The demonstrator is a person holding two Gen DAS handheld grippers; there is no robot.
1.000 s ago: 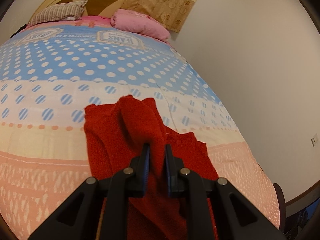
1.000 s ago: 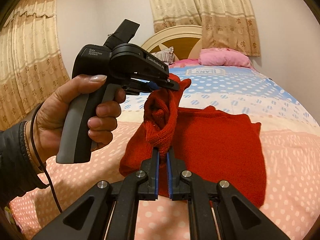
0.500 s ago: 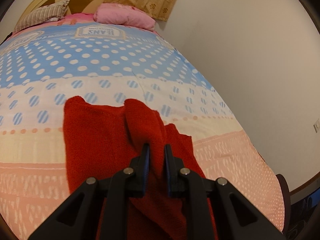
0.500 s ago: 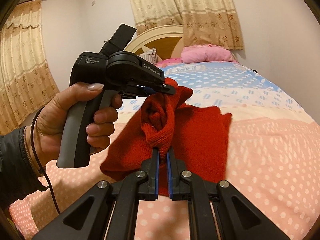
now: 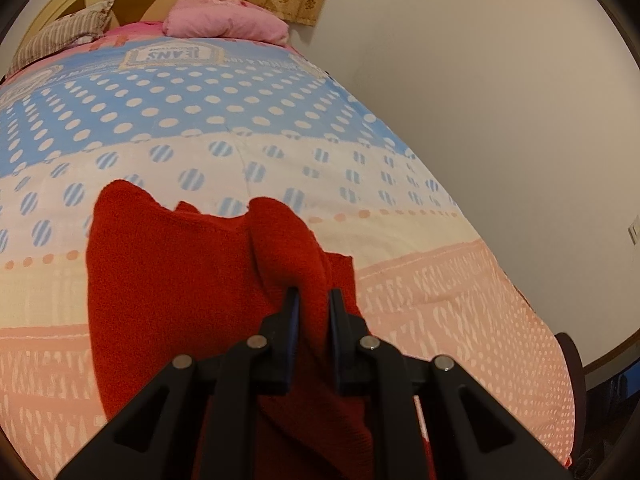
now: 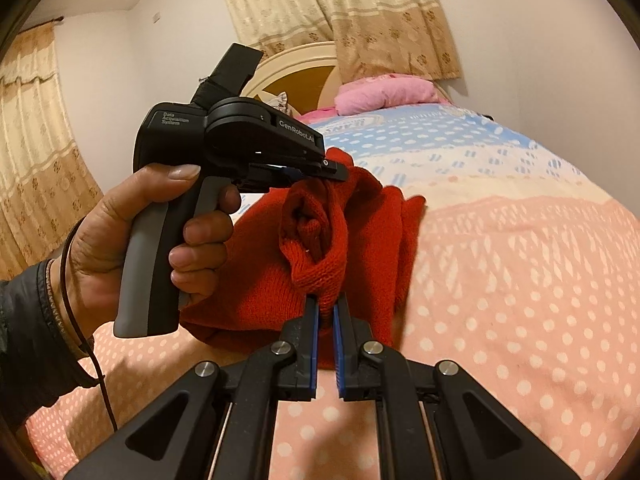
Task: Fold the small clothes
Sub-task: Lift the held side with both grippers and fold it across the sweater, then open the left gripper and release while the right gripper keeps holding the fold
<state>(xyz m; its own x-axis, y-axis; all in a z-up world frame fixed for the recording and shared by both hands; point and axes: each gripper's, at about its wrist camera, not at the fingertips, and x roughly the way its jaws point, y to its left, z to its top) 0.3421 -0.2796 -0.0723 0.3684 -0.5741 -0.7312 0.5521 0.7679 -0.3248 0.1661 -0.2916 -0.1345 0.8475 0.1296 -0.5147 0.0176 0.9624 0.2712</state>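
A small red knitted garment (image 5: 168,280) lies partly on the bed, with one edge lifted by both grippers. My left gripper (image 5: 314,294) is shut on a bunched fold of the red knit, which drapes down over its fingers. In the right wrist view my right gripper (image 6: 326,302) is shut on another corner of the garment (image 6: 368,240). The left gripper (image 6: 334,170) shows there too, held by a hand (image 6: 120,236), pinching the knit above and behind the right one. The lifted edge hangs gathered between the two grips.
The bed has a dotted cover (image 5: 200,120), blue at the far end and pink near me. A pink pillow (image 5: 228,26) and a striped pillow (image 5: 68,34) lie by the headboard (image 6: 304,68). A bare wall (image 5: 480,100) runs along the bed's right side; curtains (image 6: 40,140) hang at left.
Both grippers have carried the held edge sideways over the garment. In the right wrist view the red cloth on the bed looks narrower, its far part folded under the lifted edge.
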